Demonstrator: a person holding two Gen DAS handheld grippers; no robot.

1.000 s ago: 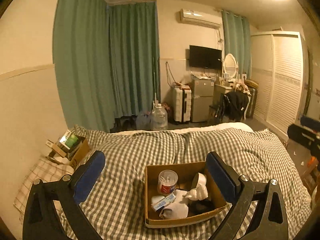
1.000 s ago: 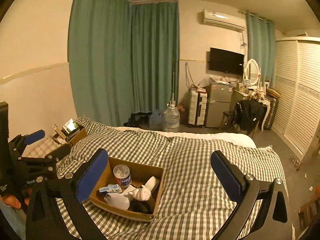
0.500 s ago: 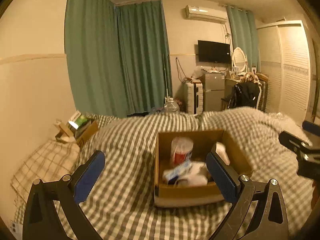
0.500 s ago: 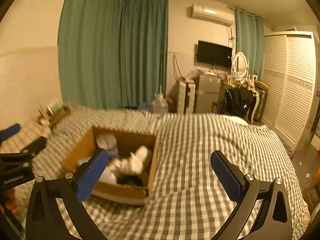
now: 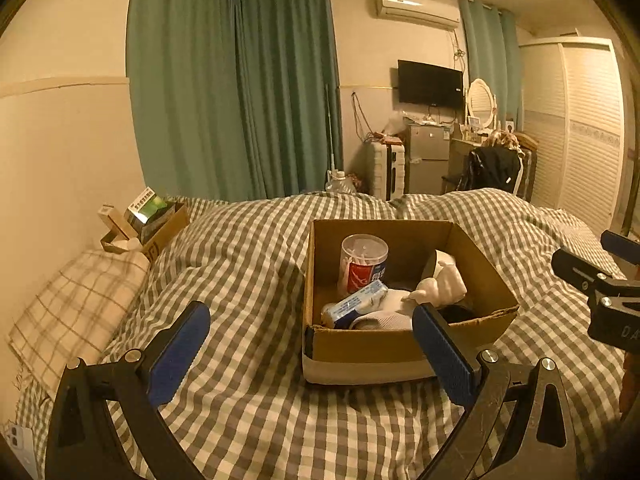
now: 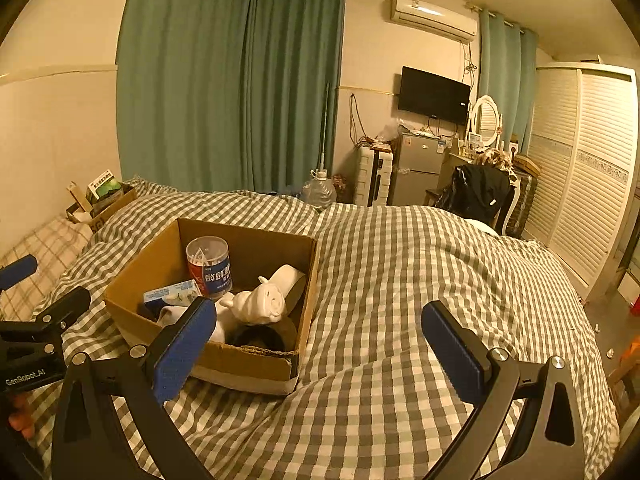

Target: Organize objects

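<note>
Our left claw (image 5: 310,344) hangs wide and empty just short of the cardboard box (image 5: 360,350), its right pad overlapping the box's near wall in view; we cannot tell whether it touches. Our right claw (image 6: 316,340) is equally wide, holding nothing, with its left pad over the box's near corner and the rest of it over bare checked duvet (image 6: 420,272). Inside the box: a cotton swab jar (image 6: 209,266) standing upright at the back, a blue-and-white packet (image 6: 172,293) leaning beside it, a white pig figurine (image 6: 256,303) on top of the pile, a white roll (image 6: 287,278), and something dark underneath we cannot identify. A second small carton (image 5: 154,226) sits well apart by the wall. Risks, as we judge them: the duvet is soft, so pressing down may tip the box; the figurine looks smooth and may slip from the pads; reaching for the jar could knock the packet over.
</note>
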